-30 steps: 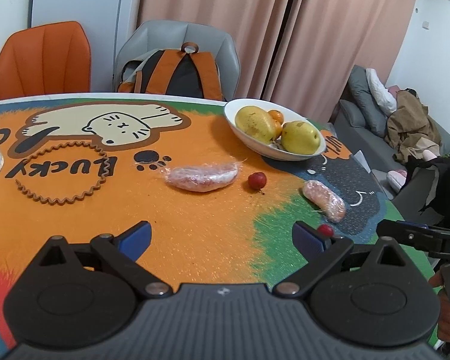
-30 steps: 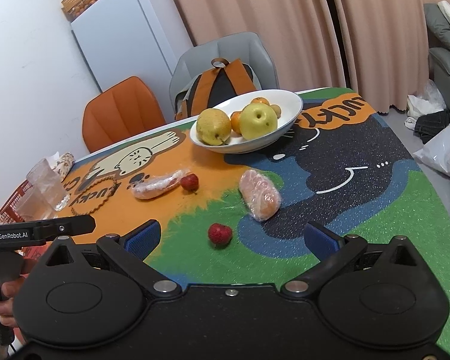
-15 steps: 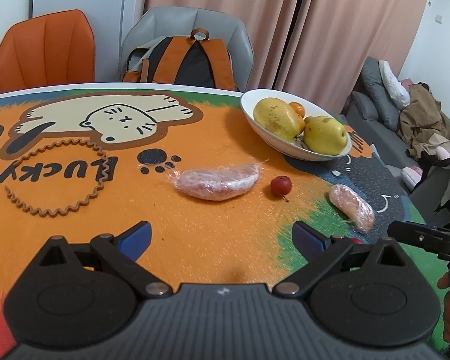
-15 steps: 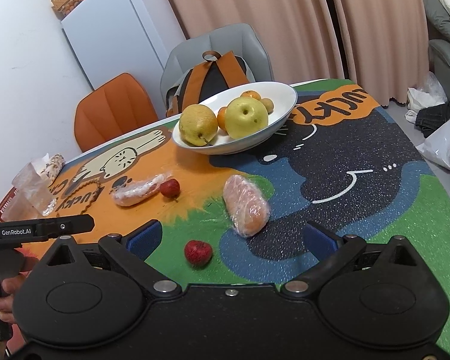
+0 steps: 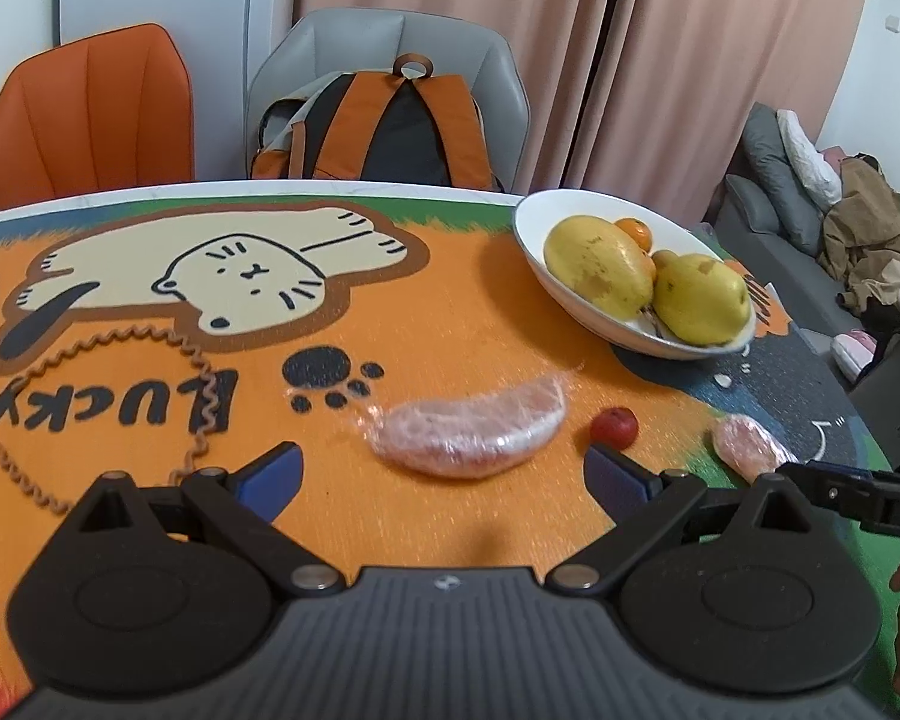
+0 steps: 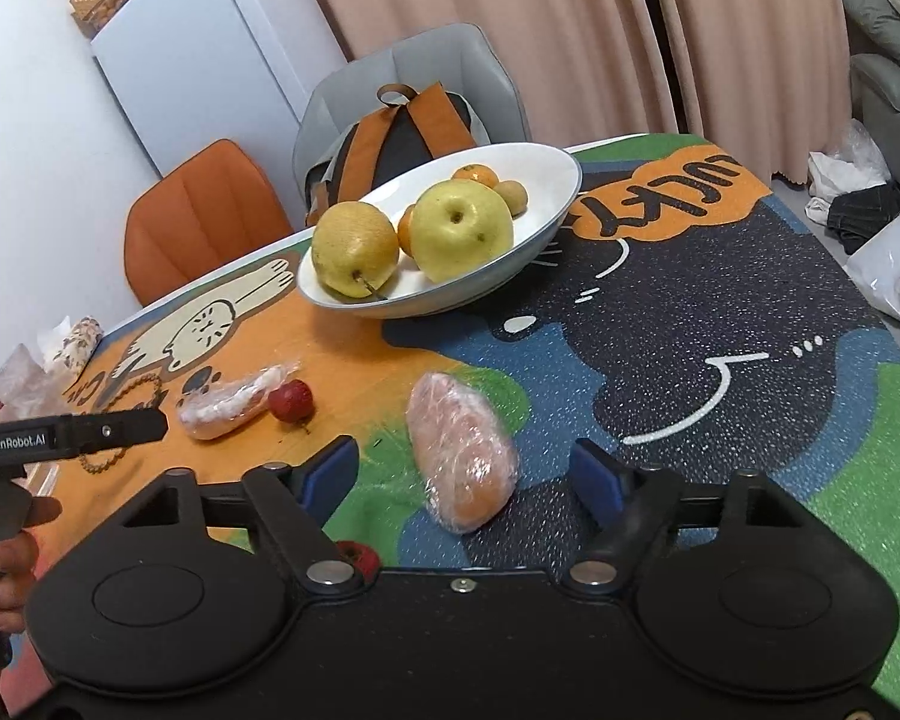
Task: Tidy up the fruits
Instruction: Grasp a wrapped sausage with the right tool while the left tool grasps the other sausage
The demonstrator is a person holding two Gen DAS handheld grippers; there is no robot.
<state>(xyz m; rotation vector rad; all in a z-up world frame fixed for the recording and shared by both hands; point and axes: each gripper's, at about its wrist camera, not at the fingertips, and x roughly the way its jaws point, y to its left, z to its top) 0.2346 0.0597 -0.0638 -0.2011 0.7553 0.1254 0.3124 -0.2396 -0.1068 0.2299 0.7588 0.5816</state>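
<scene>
A white bowl [image 5: 534,240] [image 6: 546,180] holds pears and small oranges. A long plastic-wrapped fruit [image 5: 468,429] [image 6: 228,405] lies on the mat, a small red fruit [image 5: 614,426] [image 6: 291,400] beside it. A second wrapped fruit [image 6: 459,450] [image 5: 747,447] lies further right. Another red fruit [image 6: 357,558] peeks out under the right gripper's body. My left gripper [image 5: 444,474] is open, its fingers on either side of the long wrapped fruit, just short of it. My right gripper [image 6: 465,471] is open around the second wrapped fruit.
The table carries a colourful cat mat [image 5: 150,360]. An orange chair [image 5: 90,114] and a grey chair with a backpack [image 5: 384,126] stand behind it. A fridge [image 6: 198,60], clear bags [image 6: 24,378] at the table's left and a sofa [image 5: 810,228] are around.
Both grippers have moved forward toward the wrapped fruits. The near red fruit has slid under the right gripper's body in its view. Both stay open.
</scene>
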